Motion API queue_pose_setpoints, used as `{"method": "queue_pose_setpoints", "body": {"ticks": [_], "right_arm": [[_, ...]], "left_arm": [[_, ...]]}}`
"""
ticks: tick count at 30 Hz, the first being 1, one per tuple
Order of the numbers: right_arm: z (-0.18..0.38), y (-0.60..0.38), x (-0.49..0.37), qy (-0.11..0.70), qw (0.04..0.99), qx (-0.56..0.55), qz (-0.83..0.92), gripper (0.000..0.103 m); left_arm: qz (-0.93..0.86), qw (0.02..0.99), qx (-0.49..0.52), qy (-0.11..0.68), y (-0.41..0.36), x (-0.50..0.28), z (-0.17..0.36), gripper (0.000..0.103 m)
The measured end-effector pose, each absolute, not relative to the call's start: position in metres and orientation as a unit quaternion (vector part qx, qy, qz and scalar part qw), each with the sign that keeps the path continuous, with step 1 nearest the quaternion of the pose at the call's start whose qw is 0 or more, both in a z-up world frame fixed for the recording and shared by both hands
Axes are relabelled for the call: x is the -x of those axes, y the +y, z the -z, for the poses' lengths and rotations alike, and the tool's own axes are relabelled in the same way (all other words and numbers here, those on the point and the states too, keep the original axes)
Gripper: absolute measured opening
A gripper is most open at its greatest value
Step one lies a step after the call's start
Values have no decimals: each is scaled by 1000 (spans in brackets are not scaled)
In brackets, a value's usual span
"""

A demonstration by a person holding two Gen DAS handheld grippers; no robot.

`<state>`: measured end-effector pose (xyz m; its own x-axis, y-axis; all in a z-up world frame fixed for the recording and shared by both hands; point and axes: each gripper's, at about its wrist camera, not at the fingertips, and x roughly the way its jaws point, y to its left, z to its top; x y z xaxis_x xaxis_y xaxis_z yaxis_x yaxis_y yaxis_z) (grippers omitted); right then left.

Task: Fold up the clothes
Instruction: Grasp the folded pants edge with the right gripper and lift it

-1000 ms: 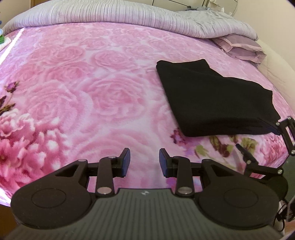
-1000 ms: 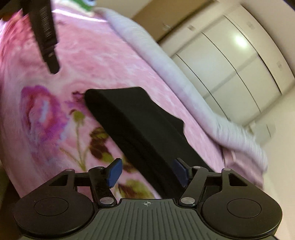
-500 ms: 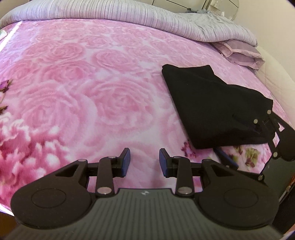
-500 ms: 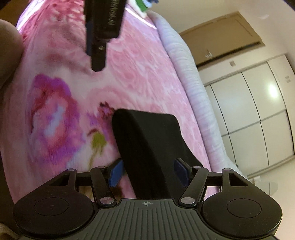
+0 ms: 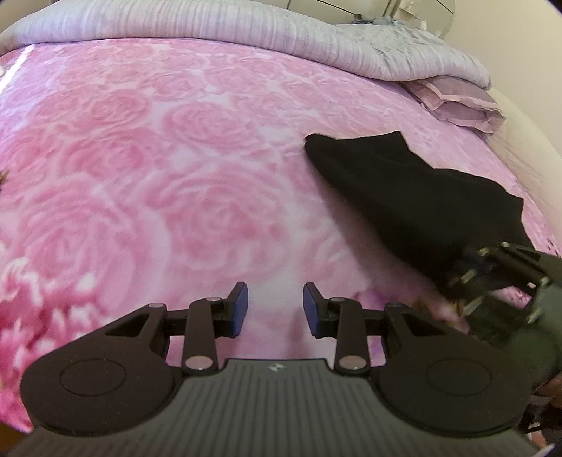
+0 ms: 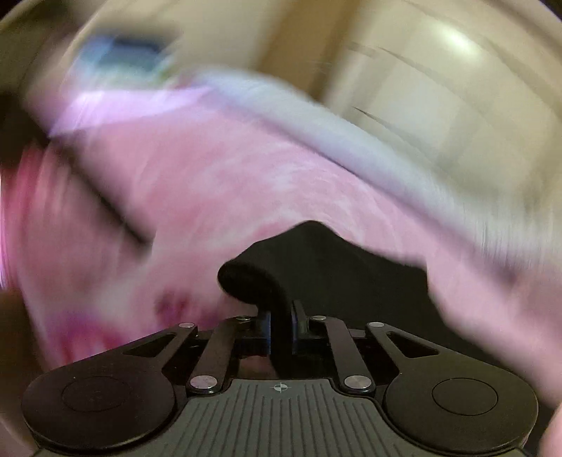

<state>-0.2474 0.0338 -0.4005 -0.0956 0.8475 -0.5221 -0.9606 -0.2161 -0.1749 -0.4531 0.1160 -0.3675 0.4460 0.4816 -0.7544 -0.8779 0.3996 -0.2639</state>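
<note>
Right wrist view, though badly blurred, shows the right gripper point(image 6: 280, 328) with its jaws closing on a thick fold of the black garment point(image 6: 316, 256), the blue pads pressing the cloth from both sides. Left gripper point(image 5: 275, 306) hangs over the pink rose blanket point(image 5: 158, 182) with its jaws partly apart and nothing between them. The garment lies folded on the blanket's right side, its near corner pinched. A lilac quilt point(image 5: 246, 31) edges the far side; bare blanket spreads wide to the left.
</note>
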Motion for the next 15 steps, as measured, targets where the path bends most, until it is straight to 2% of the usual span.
{"method": "queue_pose_setpoints", "body": {"ticks": [4, 8, 12, 15], "right_arm": [[370, 26, 153, 297, 653, 10, -697, 8], [358, -13, 72, 352, 679, -148, -627, 8], [363, -60, 3, 372, 720, -229, -539, 8], [394, -70, -34, 425, 734, -225, -480, 8]], "left_arm": [[-414, 803, 310, 297, 124, 421, 356, 30], [-378, 826, 294, 297, 130, 378, 347, 30], [-344, 841, 284, 306, 131, 333, 350, 30], [-325, 841, 290, 322, 130, 305, 362, 30]]}}
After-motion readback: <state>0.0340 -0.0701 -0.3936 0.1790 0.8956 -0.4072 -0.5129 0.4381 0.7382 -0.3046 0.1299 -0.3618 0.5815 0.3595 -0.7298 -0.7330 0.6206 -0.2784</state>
